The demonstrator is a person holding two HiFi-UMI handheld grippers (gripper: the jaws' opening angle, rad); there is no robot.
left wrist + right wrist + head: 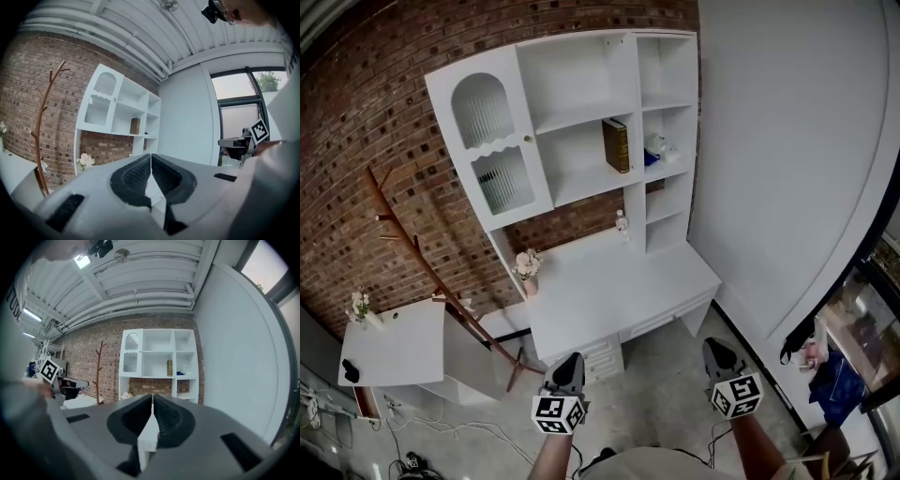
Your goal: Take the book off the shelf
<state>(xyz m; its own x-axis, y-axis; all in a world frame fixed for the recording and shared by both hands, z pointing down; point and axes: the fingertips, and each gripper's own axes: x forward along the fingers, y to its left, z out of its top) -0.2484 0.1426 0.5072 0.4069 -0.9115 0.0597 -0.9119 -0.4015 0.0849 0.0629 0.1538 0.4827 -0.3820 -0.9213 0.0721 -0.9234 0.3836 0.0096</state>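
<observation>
The left gripper and right gripper are both closed, with nothing held. The book stands upright on the shelf, well ahead and higher, between them. The left seems marginally nearer.

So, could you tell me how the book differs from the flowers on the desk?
The book is dark brown; the flowers are pale. The book stands upright on a shelf; the flowers sit lower, on the desk top. Both stand untouched.

No lettering can be read, even on the book.
</observation>
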